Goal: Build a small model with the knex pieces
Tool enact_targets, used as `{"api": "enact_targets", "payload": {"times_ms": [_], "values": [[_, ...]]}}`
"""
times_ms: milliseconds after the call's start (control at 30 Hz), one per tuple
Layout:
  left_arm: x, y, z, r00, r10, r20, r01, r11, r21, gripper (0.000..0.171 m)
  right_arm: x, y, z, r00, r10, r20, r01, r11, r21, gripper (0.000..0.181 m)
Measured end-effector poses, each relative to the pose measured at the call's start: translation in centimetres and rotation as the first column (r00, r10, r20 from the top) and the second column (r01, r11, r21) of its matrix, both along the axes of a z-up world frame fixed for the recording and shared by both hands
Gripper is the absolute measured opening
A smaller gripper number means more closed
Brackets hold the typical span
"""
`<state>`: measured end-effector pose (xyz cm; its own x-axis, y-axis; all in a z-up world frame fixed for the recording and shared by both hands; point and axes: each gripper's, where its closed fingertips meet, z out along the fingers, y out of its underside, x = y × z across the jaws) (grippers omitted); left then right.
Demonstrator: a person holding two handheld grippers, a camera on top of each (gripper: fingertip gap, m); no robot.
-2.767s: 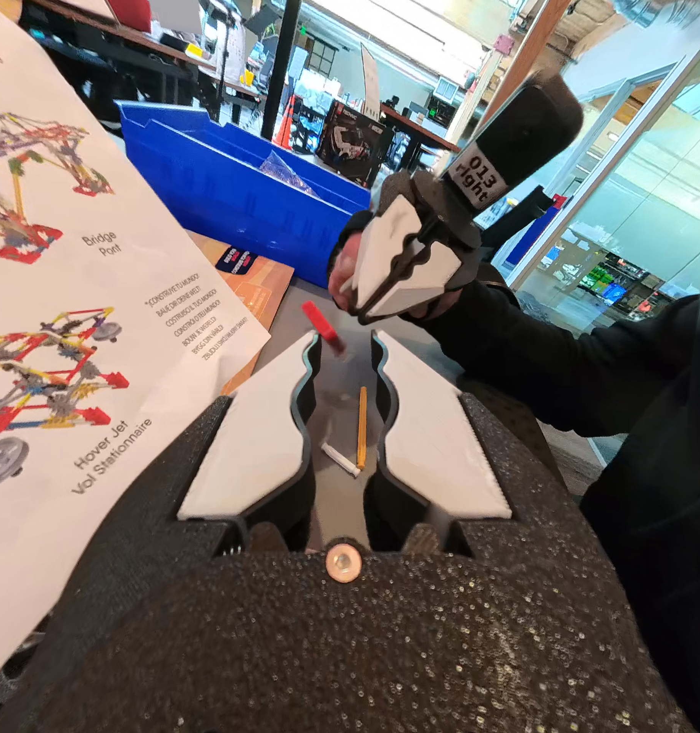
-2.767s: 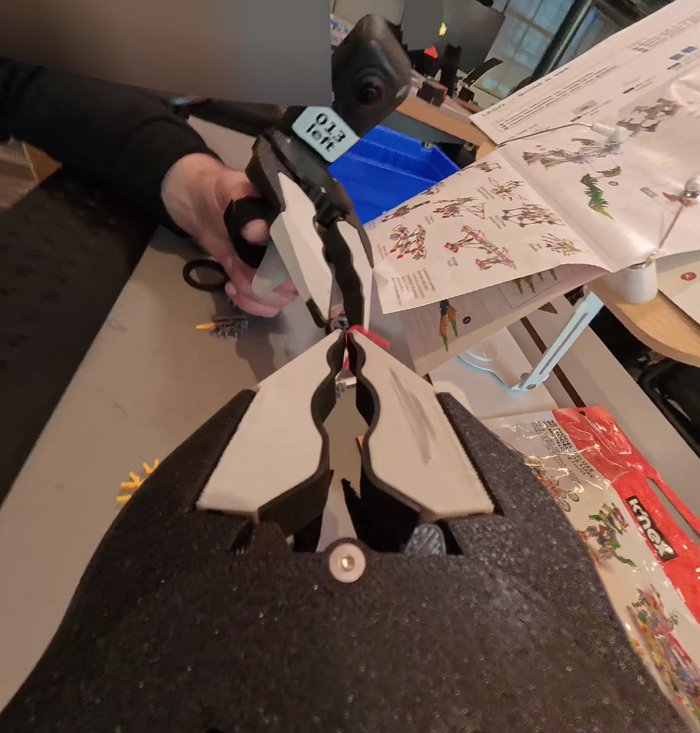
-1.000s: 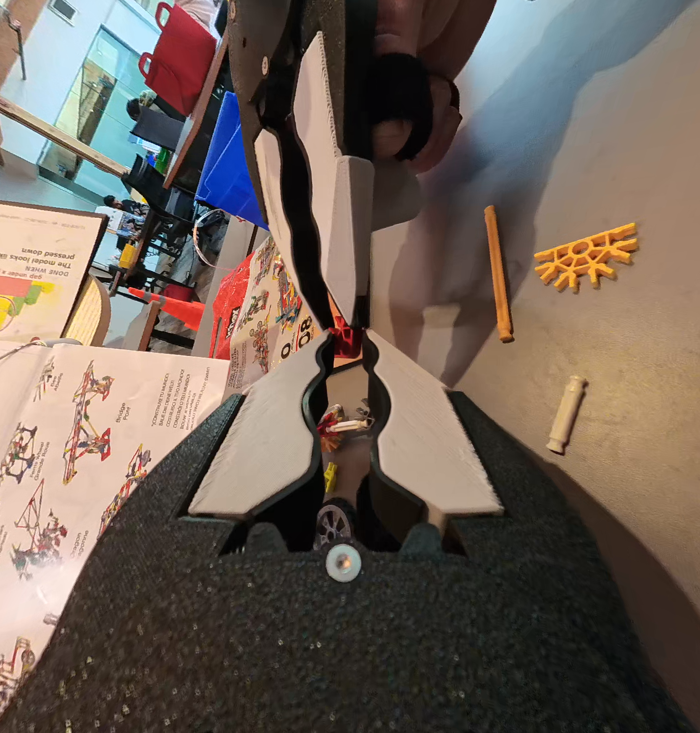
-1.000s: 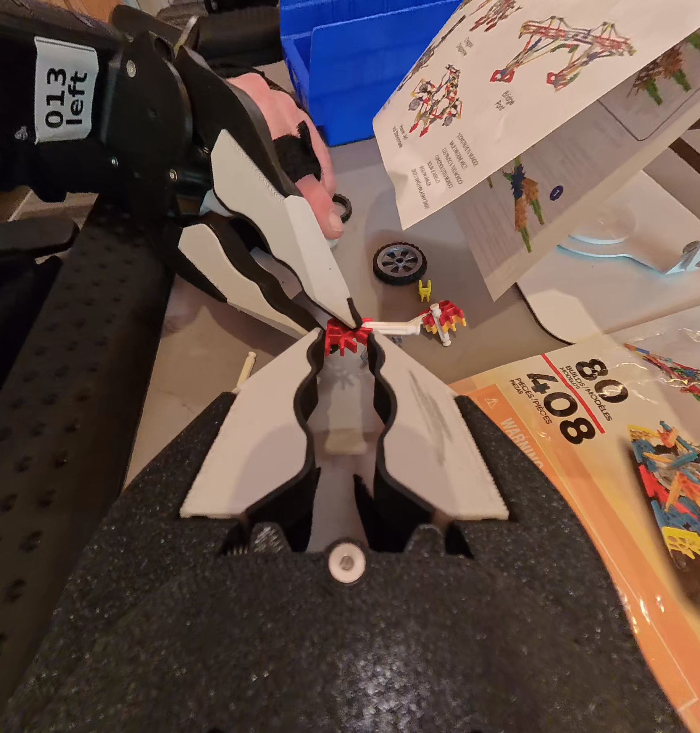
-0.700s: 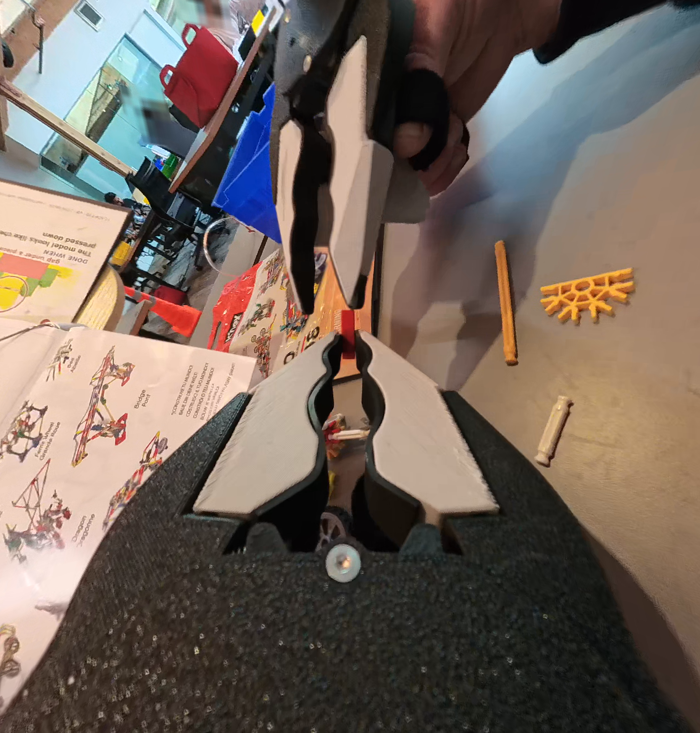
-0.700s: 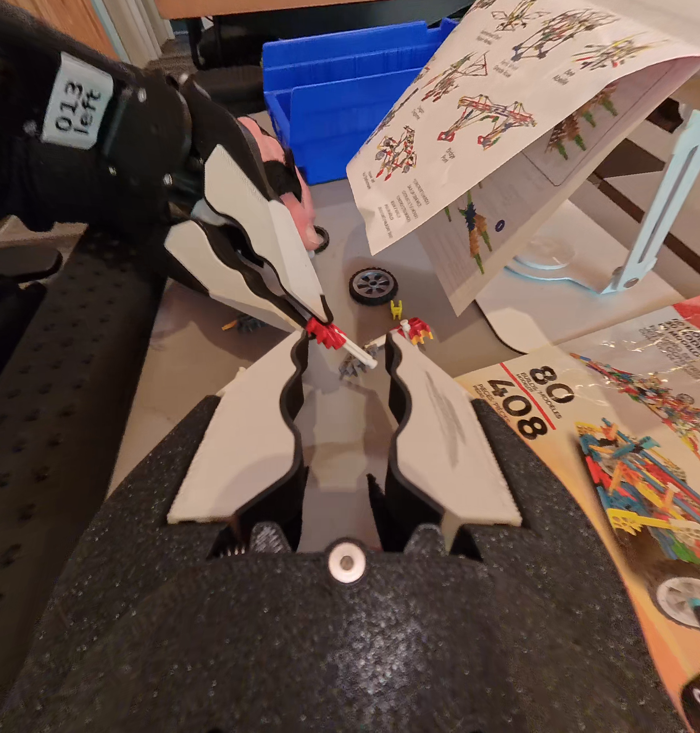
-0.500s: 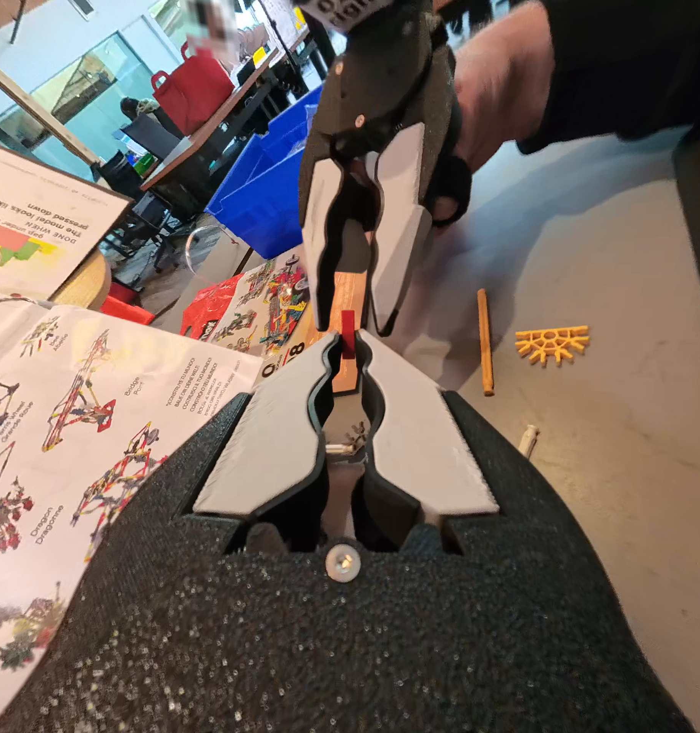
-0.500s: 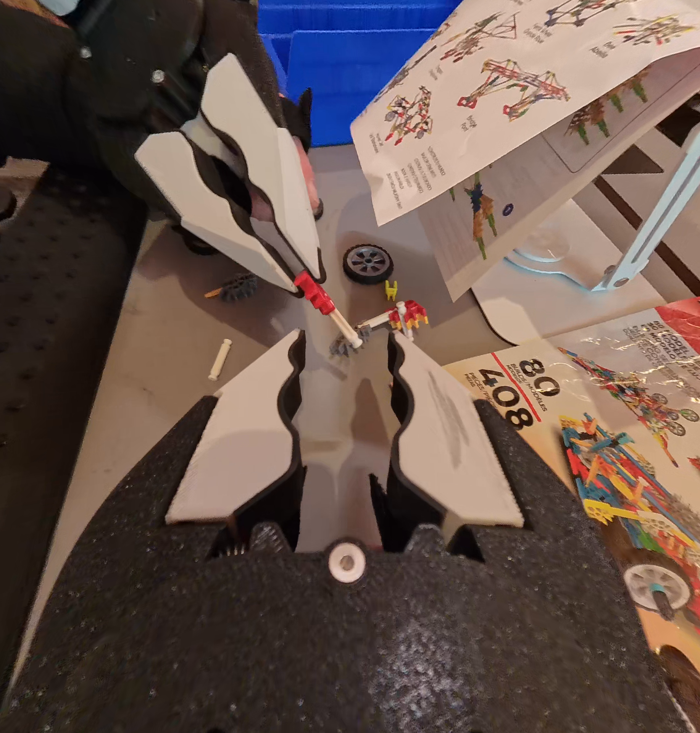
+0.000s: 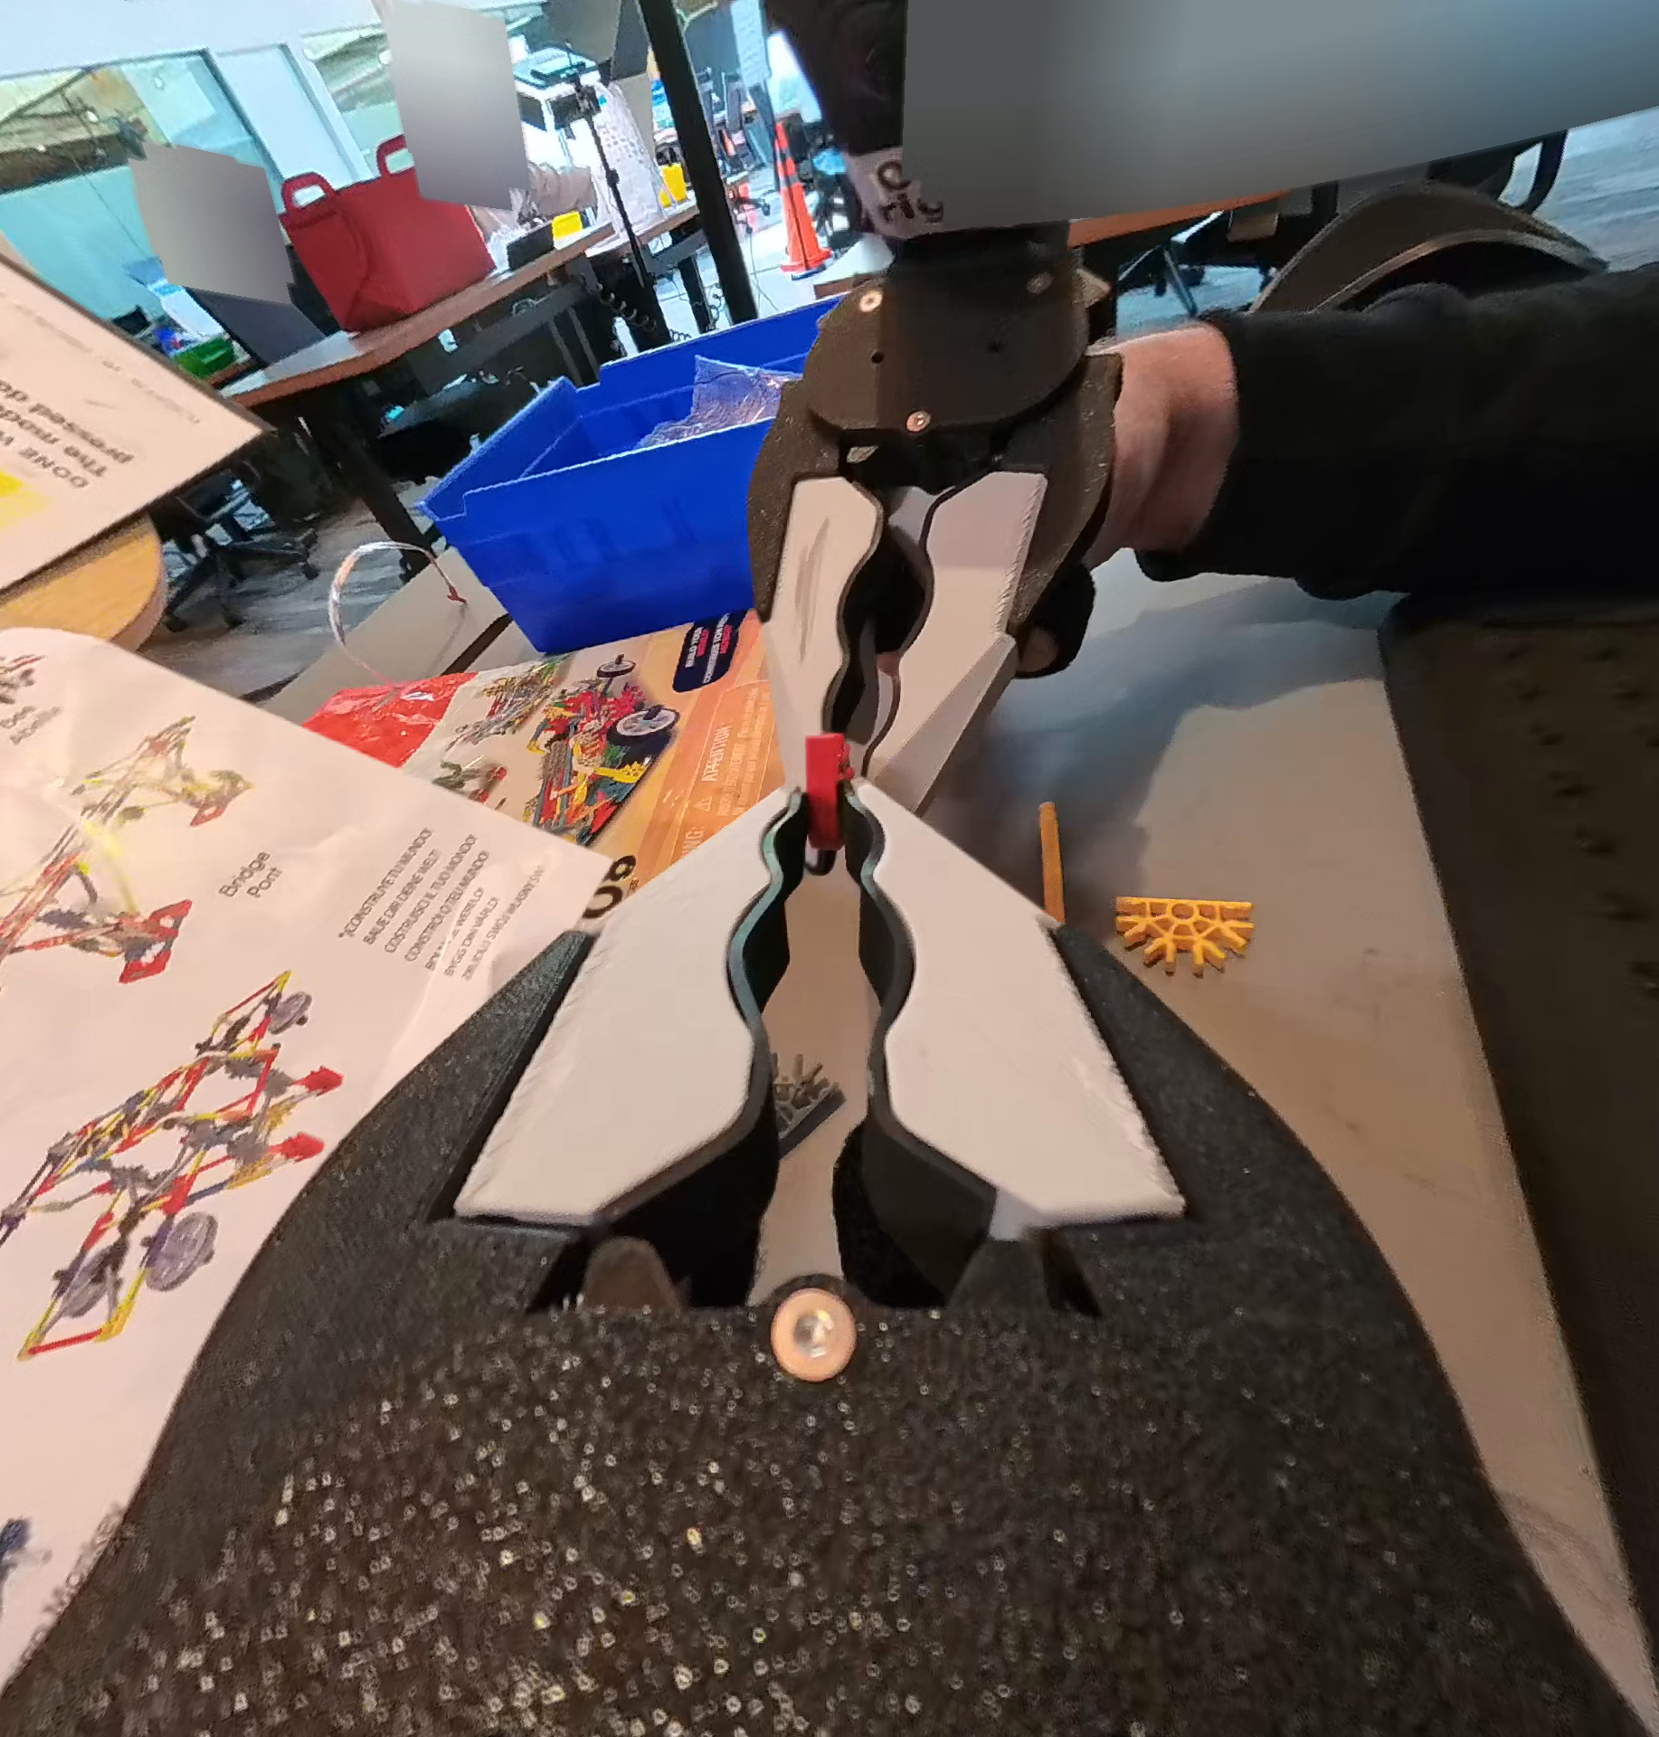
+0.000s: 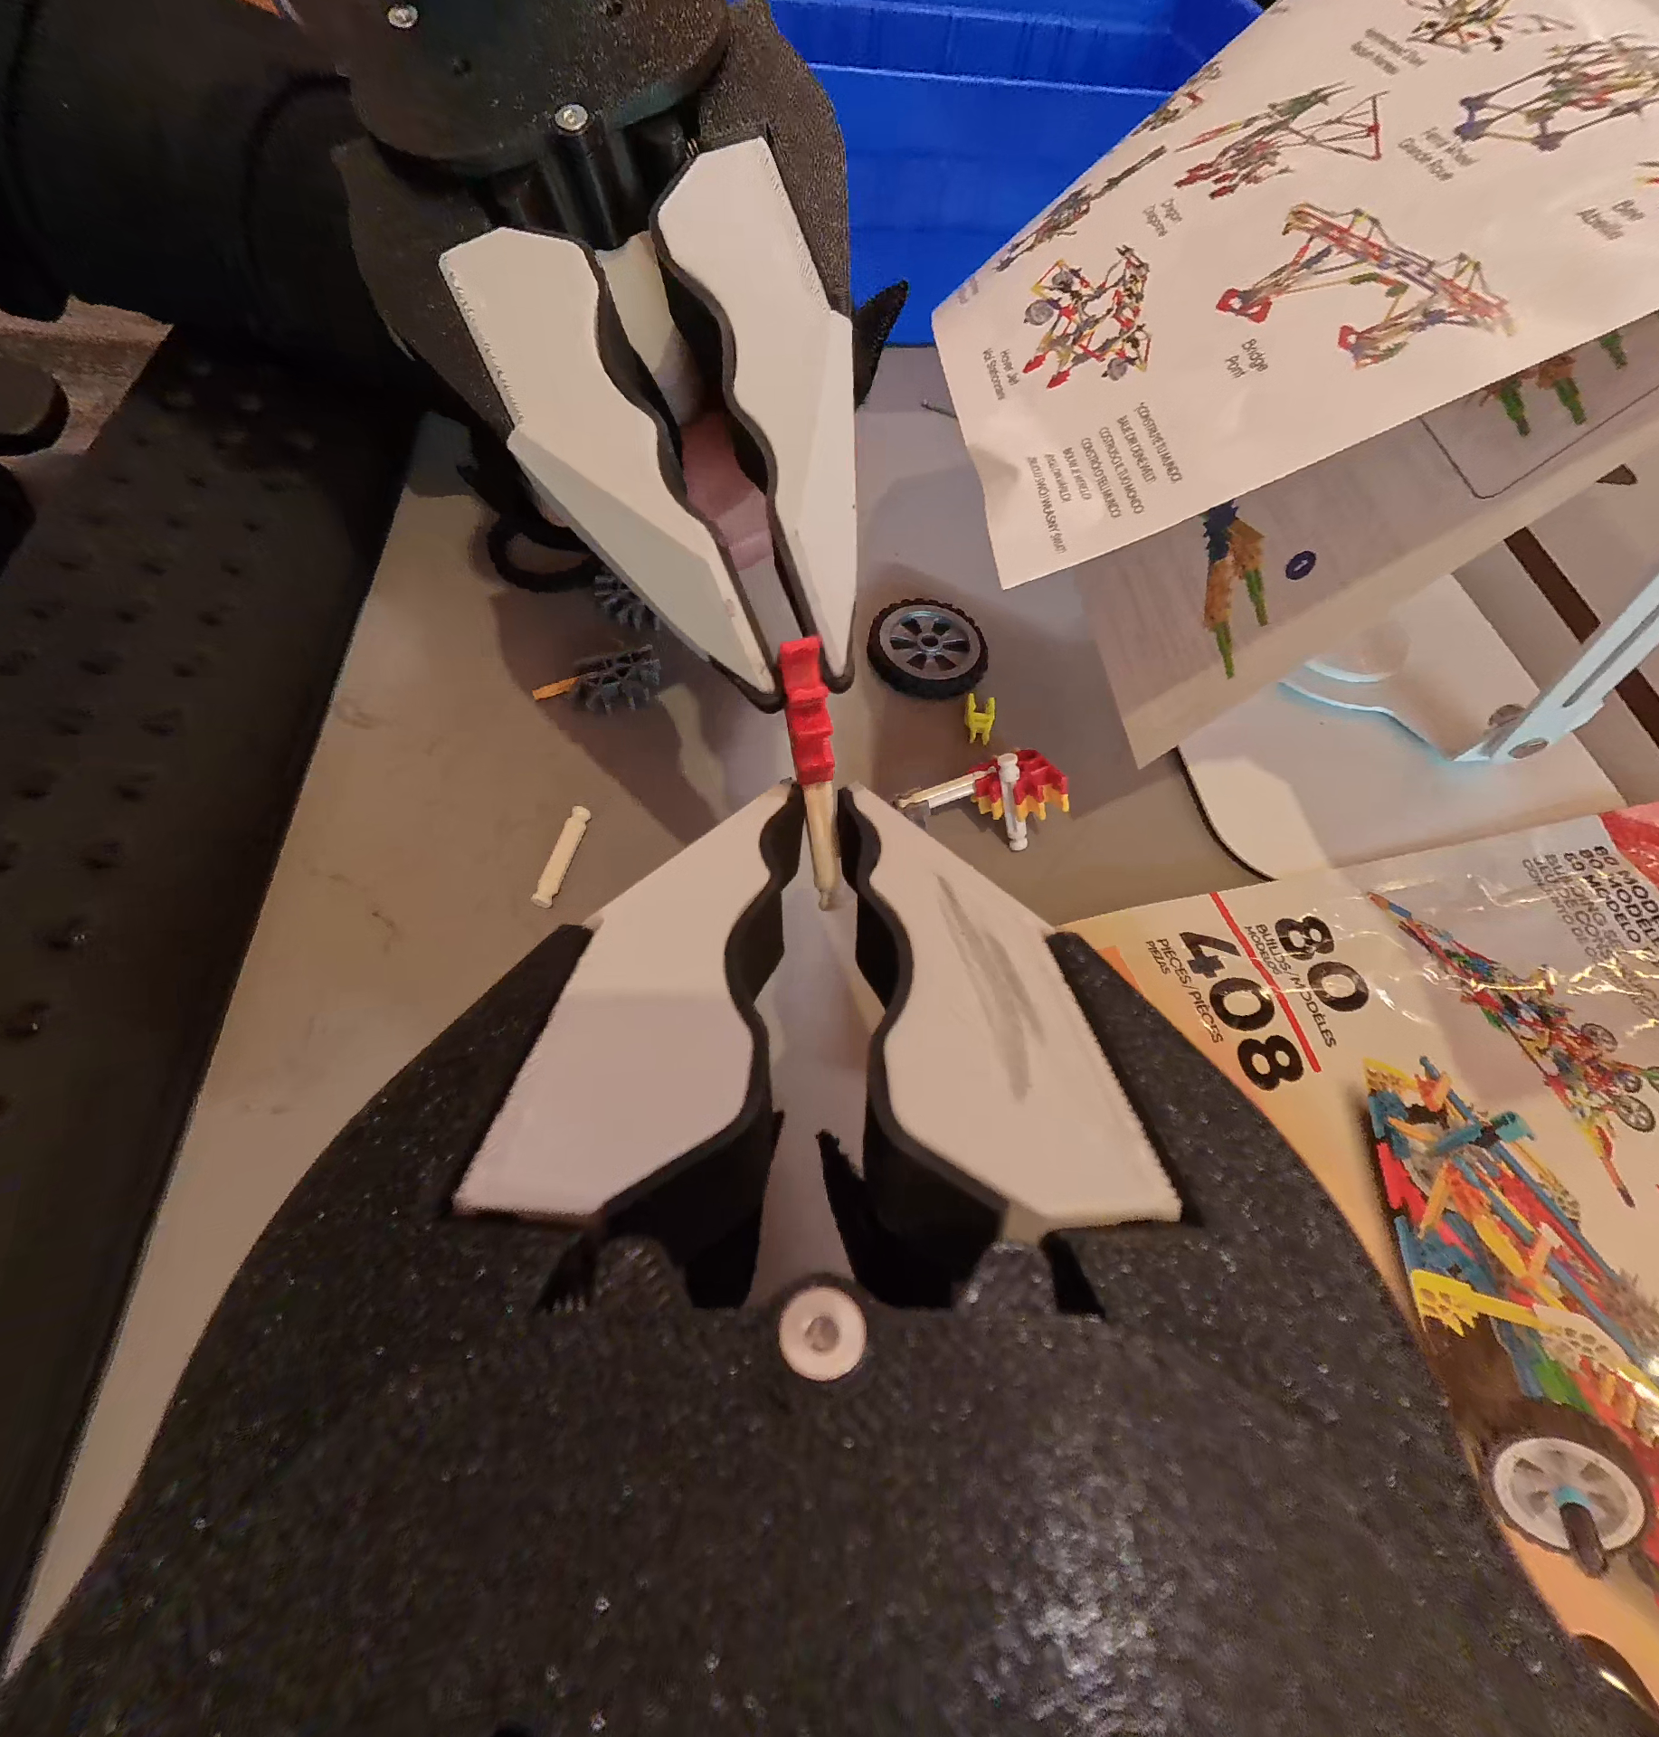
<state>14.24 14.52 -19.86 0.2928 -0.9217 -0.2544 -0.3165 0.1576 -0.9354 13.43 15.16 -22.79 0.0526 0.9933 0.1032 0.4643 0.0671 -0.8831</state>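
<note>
My left gripper (image 9: 821,810) is shut on a small red connector (image 9: 824,785), held above the grey table. A white rod (image 10: 820,846) is plugged into the connector's (image 10: 804,714) far end. My right gripper (image 10: 816,806) faces the left one tip to tip, and its jaws are shut on that white rod. In the right wrist view the left gripper (image 10: 800,681) comes down from the top. In the left wrist view the right gripper (image 9: 849,763) comes down from above, held by a hand in a black sleeve.
On the table lie a black wheel (image 10: 927,649), a grey connector (image 10: 614,679), a loose white rod (image 10: 561,855), a small red-and-yellow assembly (image 10: 1004,788), a yellow connector (image 9: 1183,931) and an orange rod (image 9: 1051,860). An instruction sheet (image 10: 1371,263), a printed bag (image 10: 1465,1128), a blue bin (image 9: 619,508) and a black perforated mat (image 10: 149,658) surround them. Only a small space, under 4 cm, lies between the two pairs of fingers.
The right gripper, which had opened and let the red connector go to the left gripper, has closed on the white rod. Both grippers have turned to face each other squarely.
</note>
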Motion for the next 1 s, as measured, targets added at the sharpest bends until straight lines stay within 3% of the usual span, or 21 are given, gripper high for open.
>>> {"api": "enact_targets", "payload": {"times_ms": [667, 867, 1000], "values": [[-1.8, 2.5, -1.9, 0.99, 0.098, -0.101, -0.1, 0.995, -0.02, 0.0, 0.8, 1.5, 0.4, 0.994, -0.104, 0.037, 0.104, 0.994, 0.015, 0.004], [-1.4, 1.8, -1.5, 0.994, 0.059, -0.087, -0.061, 0.998, -0.02, 0.021, 0.7, 1.6, -0.5, 0.99, -0.113, 0.086, 0.11, 0.993, 0.036, 0.004], [-0.9, 1.6, -2.2, 0.988, 0.068, -0.138, -0.064, 0.997, 0.034, 0.025, 0.5, 1.4, -1.3, 0.985, -0.107, 0.133, 0.098, 0.993, 0.069, 0.004]]}}
